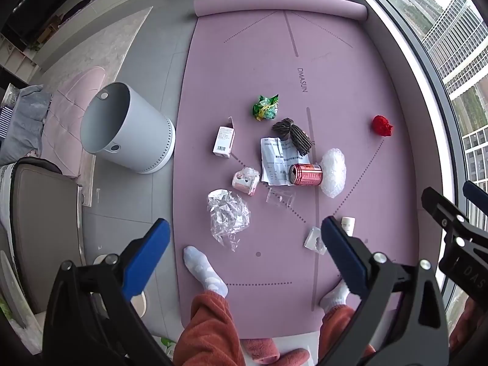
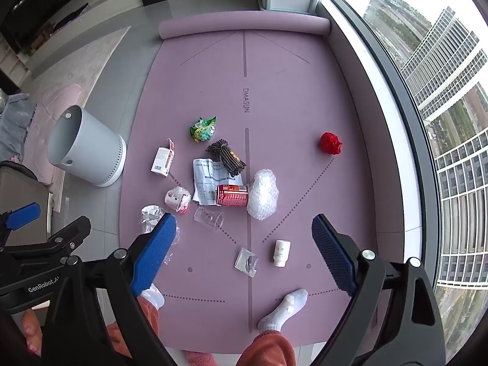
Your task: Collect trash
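A grey bin (image 1: 128, 128) stands off the mat's (image 1: 350, 76) left edge, mouth tilted up-left. Mid-mat, a red can (image 1: 306, 174) lies on its side, long axis left-right, opening facing left. The left gripper (image 1: 244, 244) and right gripper (image 2: 244, 238) hover wide apart, holding nothing.

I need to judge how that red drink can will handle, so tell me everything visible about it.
The red can looks like thin metal, with white print on its side. It lies on its side on the pink mat, its top end facing the bin side in the left wrist view. It rests on the edge of a printed paper sheet and touches the bubble wrap wad. No gripper touches it.
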